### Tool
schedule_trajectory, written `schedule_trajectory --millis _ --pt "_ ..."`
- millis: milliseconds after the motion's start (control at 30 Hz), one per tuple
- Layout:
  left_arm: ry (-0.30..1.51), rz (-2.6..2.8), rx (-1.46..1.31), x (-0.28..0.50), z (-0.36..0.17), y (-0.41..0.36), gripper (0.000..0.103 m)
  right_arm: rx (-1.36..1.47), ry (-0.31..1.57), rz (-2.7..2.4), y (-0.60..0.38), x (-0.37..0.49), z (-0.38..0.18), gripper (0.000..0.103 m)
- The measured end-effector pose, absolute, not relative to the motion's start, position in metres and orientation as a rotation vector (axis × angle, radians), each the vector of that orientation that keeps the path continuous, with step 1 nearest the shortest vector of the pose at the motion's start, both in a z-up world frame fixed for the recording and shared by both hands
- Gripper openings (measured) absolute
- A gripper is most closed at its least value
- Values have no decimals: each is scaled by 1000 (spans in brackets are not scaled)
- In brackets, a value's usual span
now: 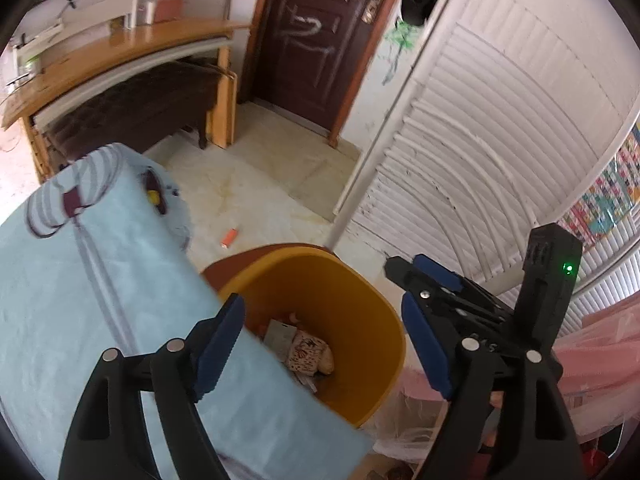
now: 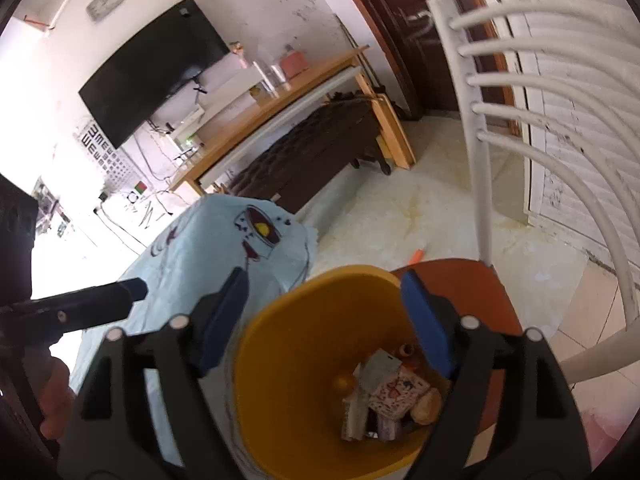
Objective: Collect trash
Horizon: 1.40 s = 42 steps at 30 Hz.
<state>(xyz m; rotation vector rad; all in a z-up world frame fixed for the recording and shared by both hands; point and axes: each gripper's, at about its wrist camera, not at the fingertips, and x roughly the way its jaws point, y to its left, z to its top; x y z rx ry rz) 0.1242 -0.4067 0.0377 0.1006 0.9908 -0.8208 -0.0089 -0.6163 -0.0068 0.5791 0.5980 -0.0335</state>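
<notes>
- The left claw (image 1: 324, 332) is spread wide with nothing between its blue pads; the pads touch nothing.
- Just ahead of and below it stands the yellow bin (image 1: 352, 304), mouth up, seen between the two fingers.
- The bin's near-left side is hidden behind the edge of a light blue cloth (image 1: 92, 280), which lies under the left finger.
- In the bottom of the bin lies the trash (image 1: 304, 350): a patterned carton, a grey wrapper and a few smaller scraps.
- The right claw (image 2: 326, 320) is also released, empty, and hovers right over the bin (image 2: 280, 344), its right finger over the far rim.
- Below that claw, trash (image 2: 394, 394) sits piled against the bin's lower right wall.
- From the left wrist, the right claw (image 1: 400, 284) shows just to the right of the bin's rim.
- From the right wrist, the left claw's dark tip (image 2: 132, 290) shows to the left, over the cloth (image 2: 200, 248).
- The bin stands on an orange seat (image 2: 460, 276) of a white chair (image 2: 480, 120), beyond the right finger.
- Farther ahead, a small orange piece (image 1: 229, 237) lies on the pale floor (image 1: 260, 184), apart from the bin.
</notes>
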Motion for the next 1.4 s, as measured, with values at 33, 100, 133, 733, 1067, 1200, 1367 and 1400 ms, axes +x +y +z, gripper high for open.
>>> schedule_trajectory --millis 33,100,133,733,1067,1200,1367,1400 --pt "978 -808 97 123 41 -399 78 571 594 -31 -613 -9 -4 86" --pt "926 -753 90 122 46 -376 81 525 583 -32 -599 -8 6 95" --pt "909 -732 87 123 49 -369 82 502 578 -38 -592 -8 9 97" --pt "649 -295 21 94 64 -158 95 309 608 76 -459 13 50 97" --pt "591 -176 -24 70 66 -90 96 221 497 74 -402 -3 68 97" --pt "580 -154 -54 57 67 -67 96 181 454 109 -373 -11 66 97" --pt "570 -128 -81 38 68 -44 96 147 434 173 -336 -19 61 97" --pt "571 -124 -79 35 69 -41 96 138 437 179 -331 -20 60 97"
